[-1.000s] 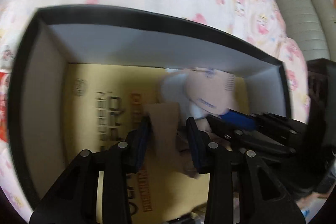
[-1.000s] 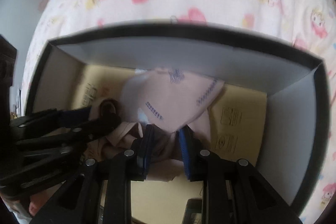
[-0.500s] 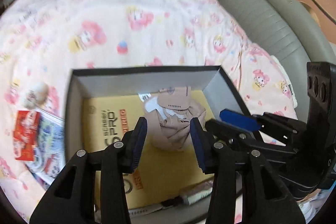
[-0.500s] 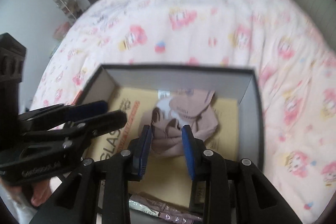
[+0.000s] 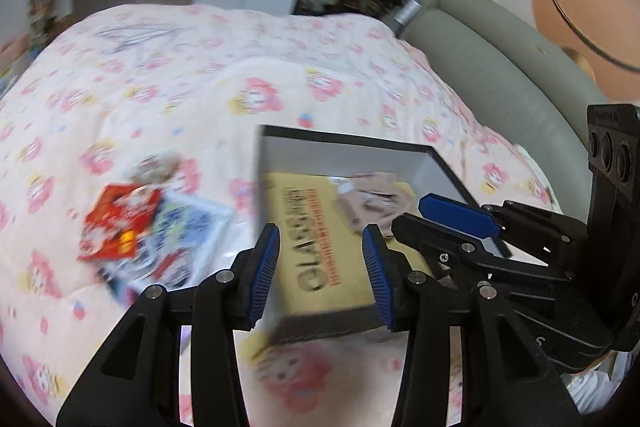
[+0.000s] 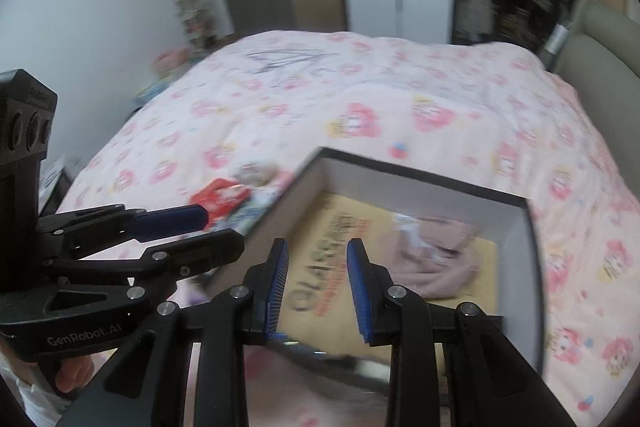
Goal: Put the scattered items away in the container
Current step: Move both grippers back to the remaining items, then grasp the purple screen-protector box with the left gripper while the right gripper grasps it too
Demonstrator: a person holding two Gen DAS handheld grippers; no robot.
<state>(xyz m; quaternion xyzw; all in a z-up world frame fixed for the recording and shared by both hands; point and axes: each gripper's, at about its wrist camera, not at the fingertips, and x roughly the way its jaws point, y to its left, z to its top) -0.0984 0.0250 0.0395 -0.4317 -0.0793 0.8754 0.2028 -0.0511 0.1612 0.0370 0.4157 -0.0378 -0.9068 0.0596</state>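
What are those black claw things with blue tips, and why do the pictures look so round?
They are grabbing tools that a person holds, one in each hand. Each has a small camera looking along its two fingers through a very wide lens, which bends the picture round. One picture is from the left gripper, the other from the right gripper; each can also see its partner beside it. Both stand open and hold nothing; their blue-padded fingers have just been opening. They are above a bed with a pink cartoon blanket. On it sits a black box with beige cloth already inside on a yellow printed sheet. Beside the box, a red packet and some colourful papers still lie waiting.
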